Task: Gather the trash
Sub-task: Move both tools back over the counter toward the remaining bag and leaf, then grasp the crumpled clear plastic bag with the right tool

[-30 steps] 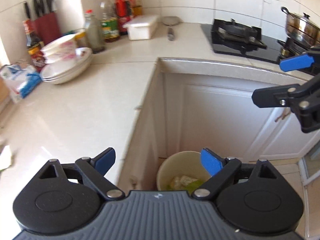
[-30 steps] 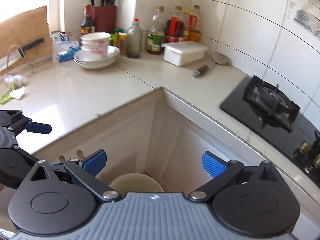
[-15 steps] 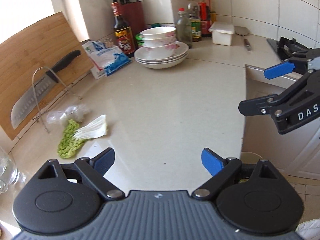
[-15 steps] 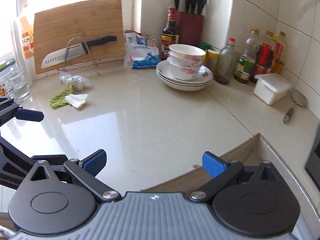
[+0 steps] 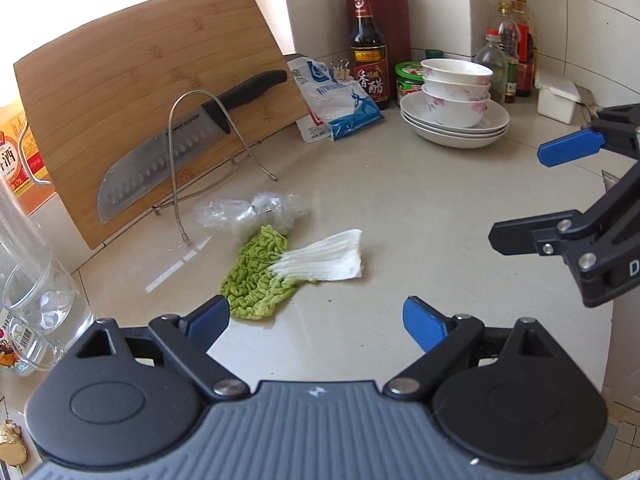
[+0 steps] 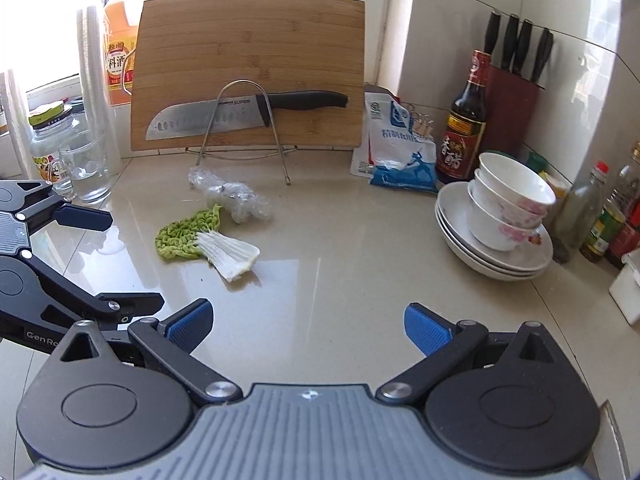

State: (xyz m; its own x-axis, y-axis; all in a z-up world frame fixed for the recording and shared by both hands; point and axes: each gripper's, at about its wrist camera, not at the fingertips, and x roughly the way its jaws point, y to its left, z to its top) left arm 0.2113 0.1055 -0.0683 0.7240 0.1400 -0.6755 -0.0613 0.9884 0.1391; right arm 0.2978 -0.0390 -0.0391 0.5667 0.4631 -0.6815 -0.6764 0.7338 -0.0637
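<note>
A cabbage leaf (image 5: 280,272) with a green frilly top and white stalk lies on the beige counter (image 5: 420,208), also seen in the right wrist view as the cabbage leaf (image 6: 200,240). A crumpled clear plastic wrap (image 5: 256,216) sits just behind it, touching its green end; the right wrist view shows this plastic wrap (image 6: 232,196) too. My left gripper (image 5: 316,322) is open and empty, hovering just short of the leaf. My right gripper (image 6: 308,326) is open and empty, farther right of the leaf. Each gripper shows at the edge of the other's view.
A bamboo cutting board (image 6: 248,68) leans on the wall with a knife (image 6: 240,114) on a wire rack. Stacked bowls and plates (image 6: 500,228), a blue-white bag (image 6: 400,148), a vinegar bottle (image 6: 464,120), a knife block (image 6: 514,92), glass mugs (image 6: 84,168) and jars ring the counter.
Both views swung left from the cabinet corner and the bin on the floor onto the counter. The cabbage leaf and plastic wrap now lie close in front of both grippers, whose jaws stayed open.
</note>
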